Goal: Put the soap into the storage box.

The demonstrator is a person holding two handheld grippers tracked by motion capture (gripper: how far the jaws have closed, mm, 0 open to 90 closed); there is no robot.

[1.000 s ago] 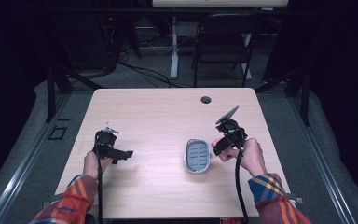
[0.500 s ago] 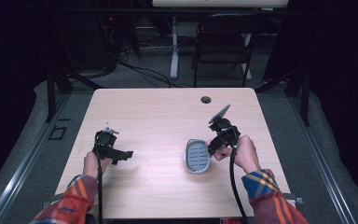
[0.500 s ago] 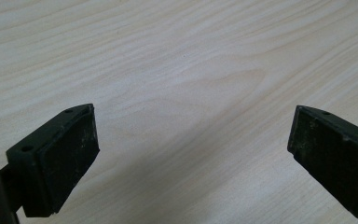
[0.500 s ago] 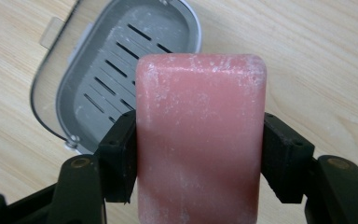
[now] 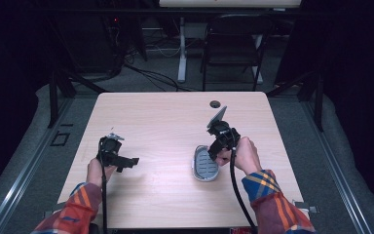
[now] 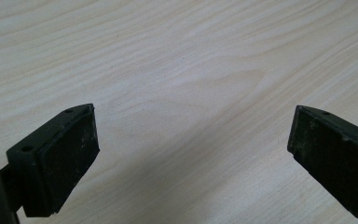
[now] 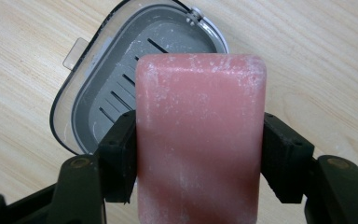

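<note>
Your right claw point(image 7: 200, 154), clamped on the pink soap point(image 7: 200, 140), has drifted left until it hangs over the open soap dish point(image 5: 205, 163) on the worktop point(image 5: 165, 122), ready to lower; left claw point(image 6: 191, 154) idles open.

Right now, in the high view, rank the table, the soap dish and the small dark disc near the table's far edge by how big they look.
1. Table, by far the largest.
2. Soap dish, partly hidden by the right tool.
3. Dark disc, smallest; it lies farther from the camera, but the gap in size looks too wide for that to change the order.
</note>
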